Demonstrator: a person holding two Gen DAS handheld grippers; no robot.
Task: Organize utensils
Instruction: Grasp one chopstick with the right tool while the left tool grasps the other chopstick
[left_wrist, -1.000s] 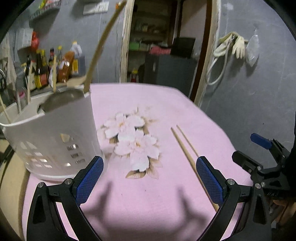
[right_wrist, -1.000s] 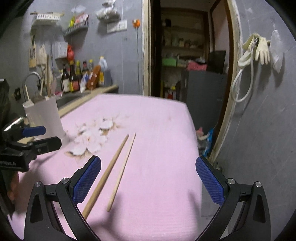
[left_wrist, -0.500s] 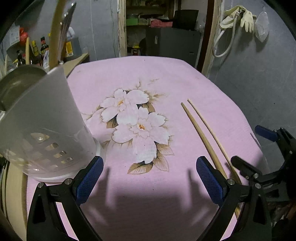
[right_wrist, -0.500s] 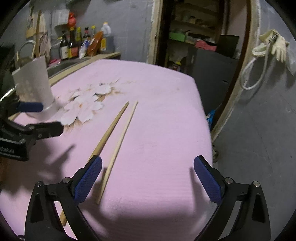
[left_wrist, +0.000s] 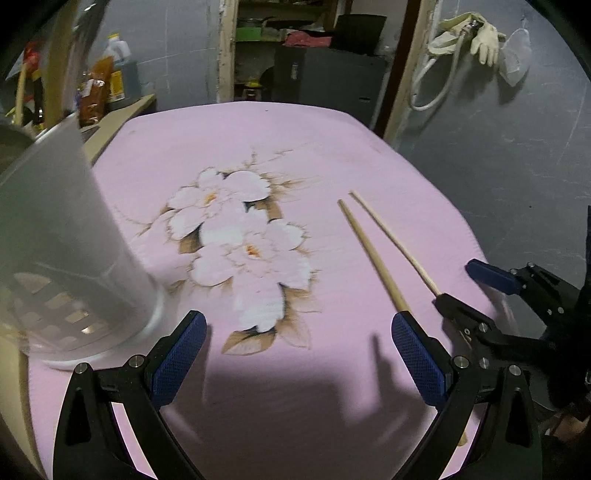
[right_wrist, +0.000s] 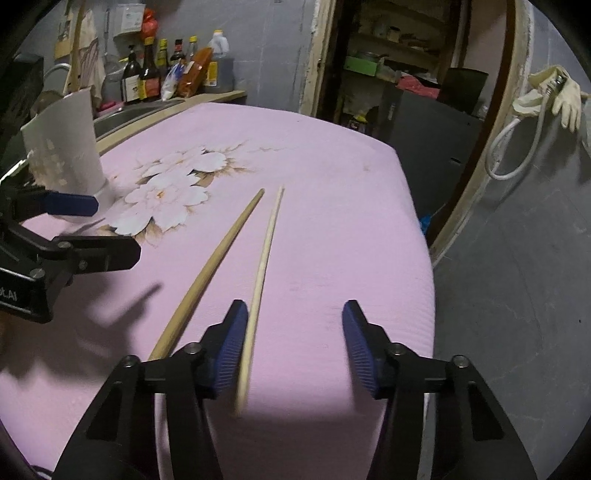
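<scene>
Nearby, right tongs (right_wrist: 291, 343) gape over paler chopstick (right_wrist: 264, 266), beside darker chopstick (right_wrist: 218, 254).

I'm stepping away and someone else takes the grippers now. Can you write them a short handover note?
Left gripper: open, holds nothing, low over the pink cloth beside the white holder.
Right gripper: open; the thin chopstick lies between its fingers, not yet pinched.
The thick chopstick lies just left of it on the cloth.
Done: a few utensils stand in the holder.
Left: both chopsticks go into the holder.
</scene>
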